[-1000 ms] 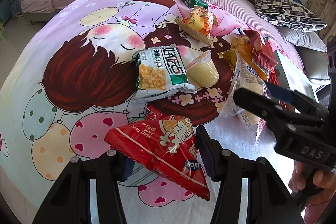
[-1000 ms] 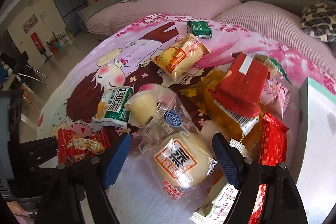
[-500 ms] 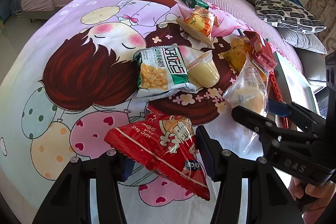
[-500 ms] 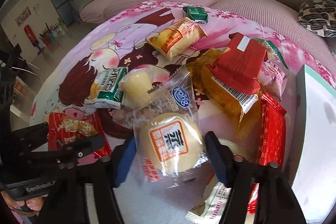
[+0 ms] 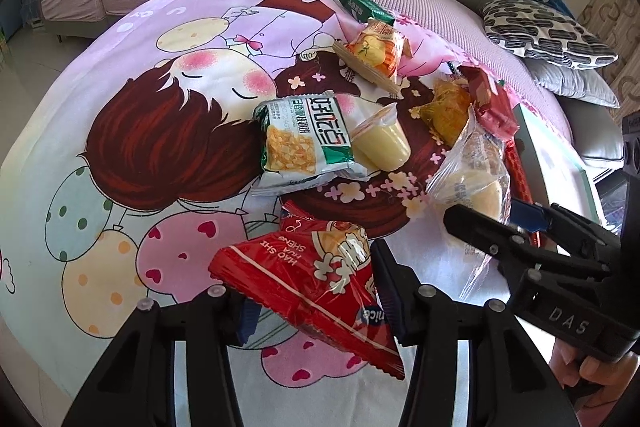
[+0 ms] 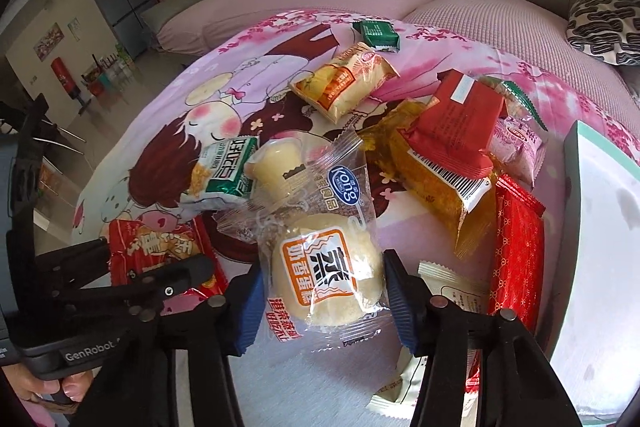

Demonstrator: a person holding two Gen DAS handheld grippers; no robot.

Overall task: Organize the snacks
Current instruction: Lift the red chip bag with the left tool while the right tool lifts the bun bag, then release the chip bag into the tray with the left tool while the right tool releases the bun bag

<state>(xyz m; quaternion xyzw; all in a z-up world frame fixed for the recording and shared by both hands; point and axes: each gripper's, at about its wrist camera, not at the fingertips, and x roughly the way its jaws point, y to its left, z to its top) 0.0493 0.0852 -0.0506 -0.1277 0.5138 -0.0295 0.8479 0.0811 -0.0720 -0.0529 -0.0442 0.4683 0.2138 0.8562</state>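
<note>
Two packets are being gripped: the left claw (image 5: 312, 297) is pinching a red bag (image 5: 308, 279), the right claw (image 6: 322, 301) is squeezing a cake pack (image 6: 324, 267). Most snacks are lying loose on the blanket (image 5: 168, 75); sorting looks barely begun.

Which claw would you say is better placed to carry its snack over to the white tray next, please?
Right, probably. The right claw grips the clear-wrapped bun and the white tray sits just beside it on that side. The left claw holds the red snack bag, farther from the tray.
</note>
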